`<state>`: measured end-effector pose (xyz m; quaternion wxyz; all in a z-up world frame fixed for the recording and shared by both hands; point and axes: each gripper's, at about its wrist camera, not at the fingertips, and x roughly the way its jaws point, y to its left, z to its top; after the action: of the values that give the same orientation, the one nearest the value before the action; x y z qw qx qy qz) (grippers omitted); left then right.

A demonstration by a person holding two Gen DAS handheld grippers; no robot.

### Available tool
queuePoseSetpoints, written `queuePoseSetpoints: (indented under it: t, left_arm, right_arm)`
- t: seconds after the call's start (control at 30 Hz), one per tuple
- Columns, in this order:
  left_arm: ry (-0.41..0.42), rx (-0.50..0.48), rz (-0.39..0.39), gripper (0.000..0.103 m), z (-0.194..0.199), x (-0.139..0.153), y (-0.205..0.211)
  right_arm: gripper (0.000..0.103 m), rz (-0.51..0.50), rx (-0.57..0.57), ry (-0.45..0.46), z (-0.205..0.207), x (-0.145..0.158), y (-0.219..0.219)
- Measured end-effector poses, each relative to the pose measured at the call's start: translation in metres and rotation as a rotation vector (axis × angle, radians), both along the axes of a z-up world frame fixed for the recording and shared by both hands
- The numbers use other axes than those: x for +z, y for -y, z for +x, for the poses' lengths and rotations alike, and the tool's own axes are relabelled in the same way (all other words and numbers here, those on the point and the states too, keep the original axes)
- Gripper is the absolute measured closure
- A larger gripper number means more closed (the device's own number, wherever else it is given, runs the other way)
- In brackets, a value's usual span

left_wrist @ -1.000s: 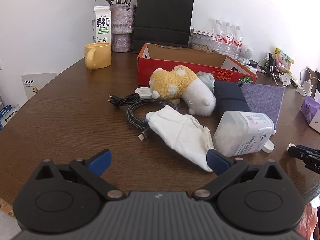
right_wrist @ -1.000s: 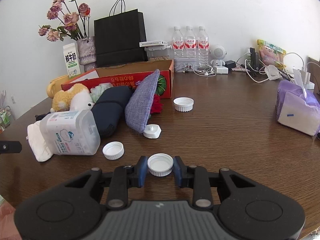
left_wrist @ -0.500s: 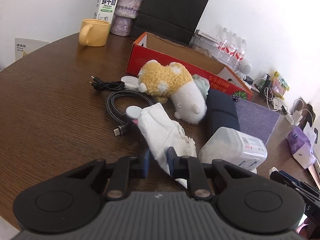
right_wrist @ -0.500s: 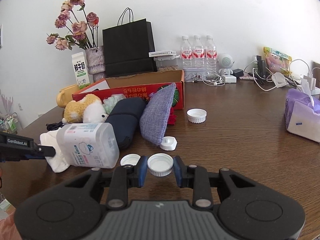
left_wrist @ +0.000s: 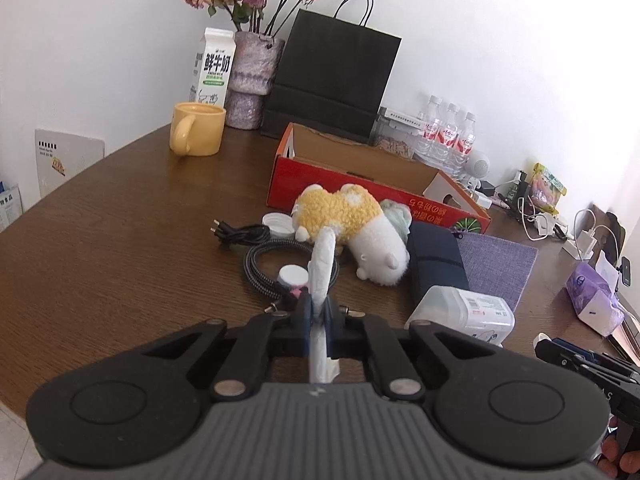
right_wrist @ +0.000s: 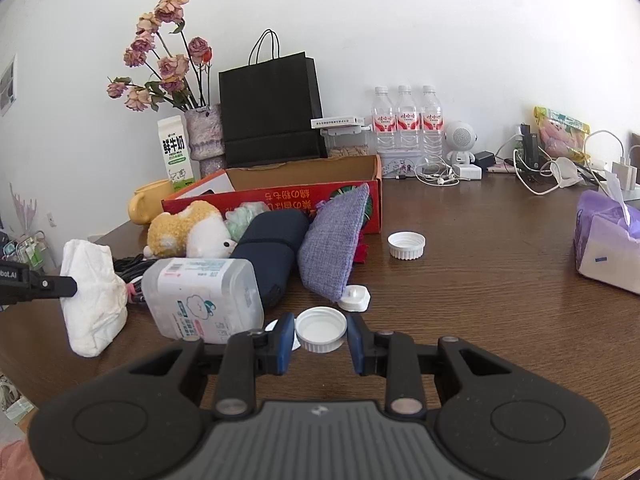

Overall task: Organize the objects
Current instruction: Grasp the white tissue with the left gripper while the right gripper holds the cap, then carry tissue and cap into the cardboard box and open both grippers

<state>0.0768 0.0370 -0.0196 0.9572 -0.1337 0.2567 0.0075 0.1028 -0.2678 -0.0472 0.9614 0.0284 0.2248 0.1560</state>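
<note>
Brown wood-grain table (right_wrist: 480, 280) carries the clutter, backed by a white wall. Going left to right in the right wrist view: one white cloth (right_wrist: 94, 292), clamped edge-on between the closed jaws of the left gripper (left_wrist: 318, 312) and lifted off the table, its long axis running away from the gripper toward the one plush toy (left_wrist: 352, 220); one clear plastic jar (right_wrist: 204, 300) lying on its side; one open red cardboard box (right_wrist: 280, 200), its inside hidden from here; three water bottles (right_wrist: 404, 120) upright at the wall. The right gripper (right_wrist: 320, 334) holds one white cap (right_wrist: 321, 329), open side up, between its jaws. Three other loose caps lie nearby.
</note>
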Motion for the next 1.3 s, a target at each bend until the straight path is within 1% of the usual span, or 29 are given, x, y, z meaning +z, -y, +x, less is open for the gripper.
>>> queuePoseSetpoints:
  t: [0.07, 0.2, 0.33, 0.57, 0.73, 0.93, 1.1, 1.3]
  left_arm:
    - [0.029, -0.004, 0.035, 0.096, -0.002, 0.006, 0.004]
    - [0.071, -0.011, 0.079, 0.096, -0.002, 0.015, 0.011]
    - [0.108, -0.015, 0.106, 0.096, 0.004, 0.027, 0.016]
    - [0.163, -0.016, 0.143, 0.096, 0.030, 0.048, 0.027]
    - [0.188, -0.026, 0.154, 0.096, 0.055, 0.059, 0.037]
    - [0.200, -0.038, 0.160, 0.096, 0.090, 0.069, 0.046]
    - [0.224, -0.026, 0.152, 0.096, 0.120, 0.077, 0.048]
    - [0.240, 0.002, 0.136, 0.096, 0.161, 0.082, 0.049]
  right_arm:
    - [0.076, 0.001, 0.005, 0.016, 0.001, 0.005, -0.002]
    - [0.076, 0.004, 0.017, 0.047, 0.006, 0.015, -0.006]
    - [0.076, -0.002, 0.039, 0.083, 0.013, 0.025, -0.014]
    - [0.076, -0.009, 0.073, 0.146, 0.039, 0.047, -0.028]
    - [0.076, -0.015, 0.092, 0.191, 0.063, 0.067, -0.040]
    - [0.076, -0.021, 0.108, 0.209, 0.095, 0.083, -0.053]
    - [0.076, -0.032, 0.110, 0.212, 0.132, 0.093, -0.067]
    - [0.076, -0.044, 0.111, 0.186, 0.184, 0.096, -0.088]
